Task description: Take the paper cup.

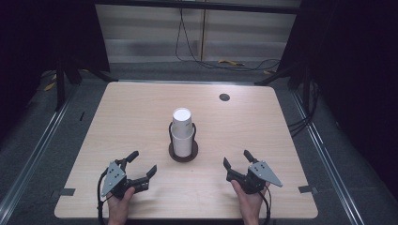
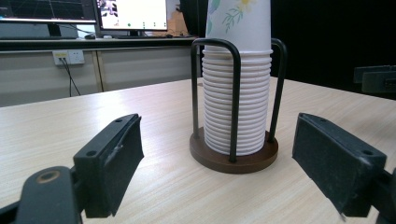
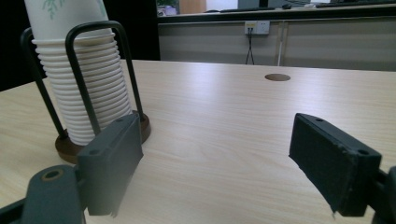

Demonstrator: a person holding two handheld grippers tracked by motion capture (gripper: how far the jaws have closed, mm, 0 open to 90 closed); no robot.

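A tall stack of white paper cups (image 1: 182,131) stands upside down in a holder with a round dark wooden base (image 1: 183,153) and black wire hoops, at the middle of the light wooden table (image 1: 141,108). The top cup has a floral print. My left gripper (image 1: 143,166) rests near the front left, open, nothing between its jaws. My right gripper (image 1: 236,160) sits at the front right, open and empty. In the left gripper view the cup stack (image 2: 238,93) rises ahead between the jaws, well beyond them. In the right gripper view the cup stack (image 3: 84,88) stands off to the left.
A round cable hole (image 1: 224,97) lies in the table's far right part. Cables (image 1: 202,61) trail on the floor behind the table. Dark stands and curtains flank both sides. A desk with monitors (image 2: 130,14) stands past the table.
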